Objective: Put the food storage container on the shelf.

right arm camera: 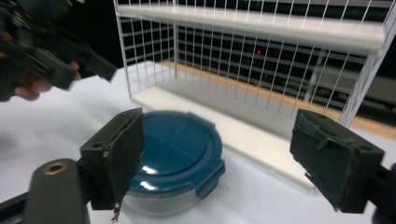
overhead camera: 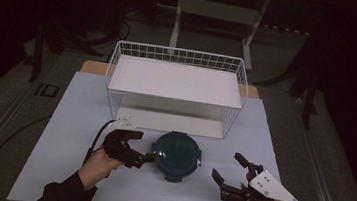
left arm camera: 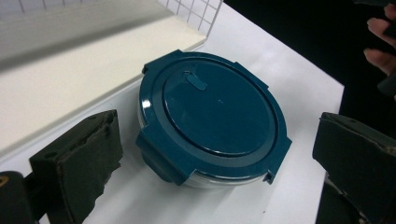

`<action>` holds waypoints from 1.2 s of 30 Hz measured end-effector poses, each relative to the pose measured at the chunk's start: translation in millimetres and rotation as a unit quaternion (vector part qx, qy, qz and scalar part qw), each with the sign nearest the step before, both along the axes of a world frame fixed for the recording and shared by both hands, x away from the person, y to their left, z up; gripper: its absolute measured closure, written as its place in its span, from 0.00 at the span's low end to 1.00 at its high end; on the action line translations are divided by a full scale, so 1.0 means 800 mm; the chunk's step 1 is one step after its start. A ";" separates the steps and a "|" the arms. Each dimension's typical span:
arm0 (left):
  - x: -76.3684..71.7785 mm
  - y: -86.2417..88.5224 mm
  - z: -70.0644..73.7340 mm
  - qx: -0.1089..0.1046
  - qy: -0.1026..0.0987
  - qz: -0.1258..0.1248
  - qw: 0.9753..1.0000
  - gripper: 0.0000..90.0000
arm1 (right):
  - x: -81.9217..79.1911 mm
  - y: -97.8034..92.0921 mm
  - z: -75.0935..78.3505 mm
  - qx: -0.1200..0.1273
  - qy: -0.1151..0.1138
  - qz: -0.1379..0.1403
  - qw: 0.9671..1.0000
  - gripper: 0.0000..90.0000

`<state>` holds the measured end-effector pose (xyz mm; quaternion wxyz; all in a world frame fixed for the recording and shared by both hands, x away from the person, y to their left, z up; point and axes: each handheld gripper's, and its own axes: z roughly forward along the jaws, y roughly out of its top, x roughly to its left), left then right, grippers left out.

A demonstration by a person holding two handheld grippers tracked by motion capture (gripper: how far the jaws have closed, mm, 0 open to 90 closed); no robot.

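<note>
both sets of jaws are spread wide with nothing between them. the left gripper [overhead camera: 133,148] sits just left of a round dark teal plastic container with a clip-on lid [overhead camera: 176,155], its jaws reaching toward the container's left side, and in the left gripper view the container [left arm camera: 212,119] sits between the two black pads but they're clear of it on both sides. the right gripper [overhead camera: 232,171] is to the near right of the container, a bit apart from it, with a grey three-cornered plate [overhead camera: 273,187] on top. in the right gripper view the container [right arm camera: 173,156] shows beside the left pad, clear body under the teal lid, lid shut. it's resting on the white table top [overhead camera: 74,119], just in front of a white wire rack with two white shelves [overhead camera: 176,80] that stands at the far side. a hand [overhead camera: 97,165] and dark sleeve [overhead camera: 63,194] come in at the near left.
</note>
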<state>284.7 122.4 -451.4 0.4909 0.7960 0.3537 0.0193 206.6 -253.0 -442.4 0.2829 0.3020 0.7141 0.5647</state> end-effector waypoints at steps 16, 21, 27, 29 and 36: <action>0.053 0.005 -0.048 -0.018 0.153 0.060 0.986 0.02 | -0.006 0.013 0.000 -0.010 -0.015 -0.008 1.000 0.12; 0.061 0.007 -0.059 -0.039 0.207 0.067 0.975 0.09 | -0.007 0.018 0.001 -0.018 -0.008 -0.003 1.000 0.12; 0.067 0.012 -0.068 -0.068 0.258 0.074 0.961 0.28 | -0.007 0.019 -0.001 -0.024 -0.006 -0.002 1.000 0.12; 0.067 0.012 -0.069 -0.068 0.263 0.078 0.959 0.34 | -0.007 0.020 -0.001 -0.025 -0.004 0.000 1.000 0.13; 0.071 0.009 -0.076 -0.081 0.298 0.069 0.949 0.47 | -0.006 0.021 -0.002 -0.025 0.001 0.001 1.000 0.13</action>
